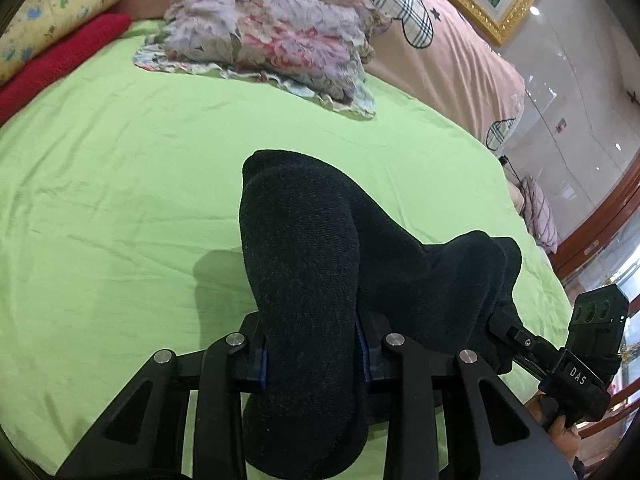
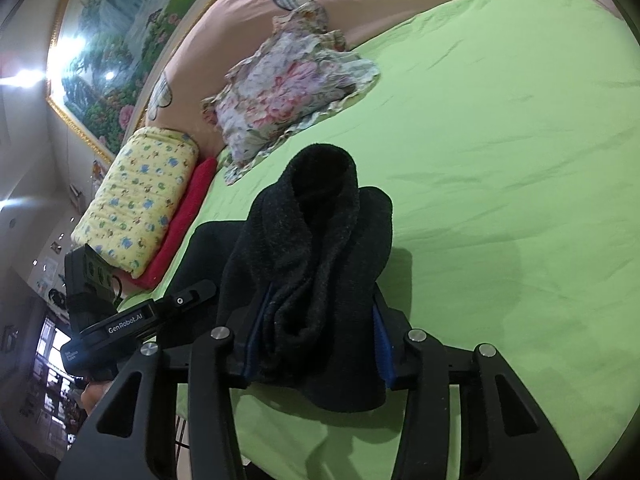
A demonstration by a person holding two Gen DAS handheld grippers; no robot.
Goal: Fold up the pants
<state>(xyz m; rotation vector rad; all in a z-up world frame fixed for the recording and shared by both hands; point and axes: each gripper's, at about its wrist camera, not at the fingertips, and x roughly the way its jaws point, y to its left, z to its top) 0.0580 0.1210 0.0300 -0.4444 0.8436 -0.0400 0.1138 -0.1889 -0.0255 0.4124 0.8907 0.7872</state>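
A: Where are the pants point(image 1: 320, 264)?

B: Bunched up, dark and fuzzy, low in the centre of both views, lifted over the green bed sheet point(image 1: 120, 184).

A: And the left claw point(image 1: 312, 356)?

B: Clenched on a thick roll of the cloth between its blue pads. The right claw point(image 2: 316, 344) grips another fold of the same pants in the same way.

A: Anything else?

B: A floral pillow point(image 1: 268, 36) at upper centre, a red towel point(image 1: 60, 60) and a yellow printed bolster point(image 1: 60, 4) upper left, a gold-framed painting point(image 2: 120, 52) behind.
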